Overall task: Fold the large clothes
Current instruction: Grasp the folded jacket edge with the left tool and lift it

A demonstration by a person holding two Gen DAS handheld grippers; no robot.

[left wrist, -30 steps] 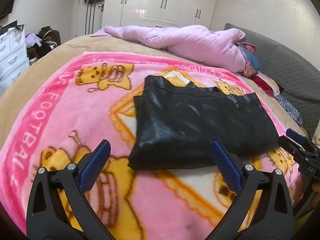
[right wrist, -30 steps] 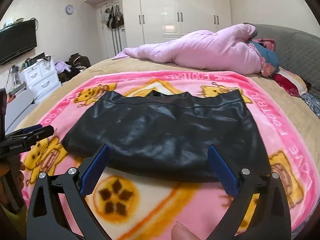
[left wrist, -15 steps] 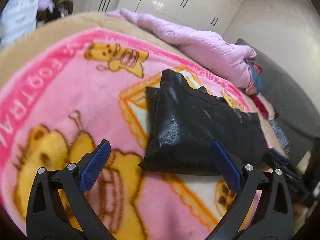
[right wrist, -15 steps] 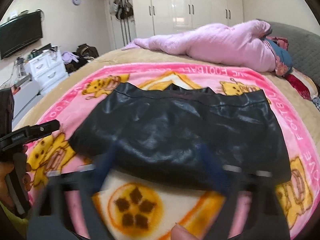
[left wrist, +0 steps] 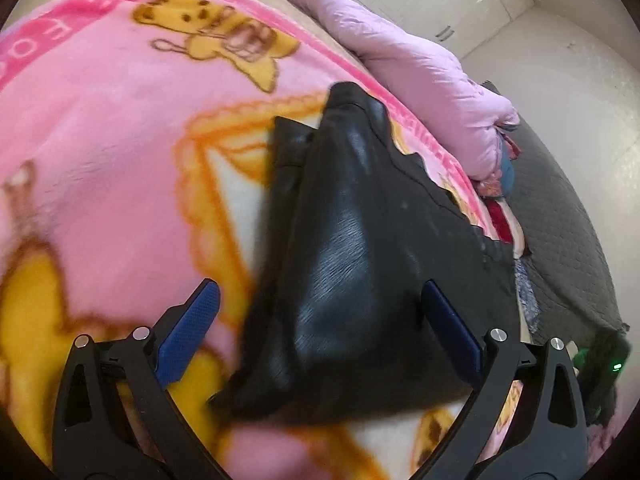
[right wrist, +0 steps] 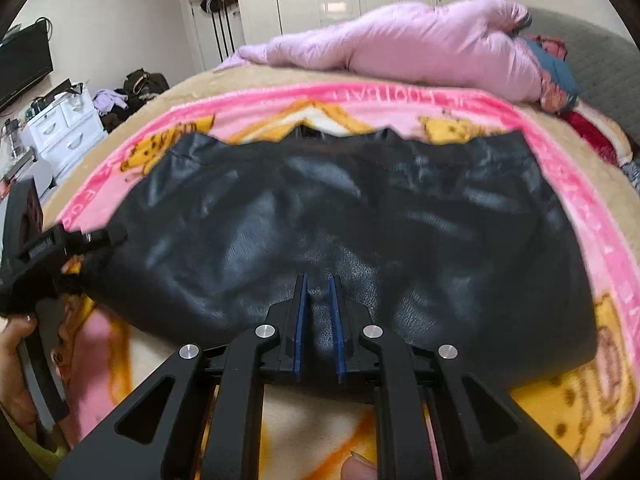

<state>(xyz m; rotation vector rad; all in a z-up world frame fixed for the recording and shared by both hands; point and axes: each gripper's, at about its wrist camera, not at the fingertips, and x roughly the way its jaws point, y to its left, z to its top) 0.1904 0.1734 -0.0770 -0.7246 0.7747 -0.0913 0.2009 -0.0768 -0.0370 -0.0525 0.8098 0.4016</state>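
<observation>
Presently the right gripper (right wrist: 318,300) has its blue-padded fingers (right wrist: 300,320) drawn nearly together on a pinch of the near hem of the black leather-look garment (right wrist: 340,224); a sliver of gap shows between the pads, with material in it, so the grip reads as clamped on the fold edge. The left gripper (left wrist: 320,320) has its fingers (left wrist: 188,332) wide apart, straddling the garment's near left corner without touching it, tilted steeply over that end. The garment lies flat, already doubled, across the middle of the pink cartoon blanket (right wrist: 600,248) on the bed, long axis running left to right. A pink quilt (right wrist: 400,44) is heaped behind it, well apart. Judged step: securing both near corners for the next fold. To do it well, the left fingers should drop onto the corner and catch all layers, not only the top one; the material looks slick and stiff, so a shallow bite may slip. Both ends should then lift together, to keep the crease straight.
</observation>
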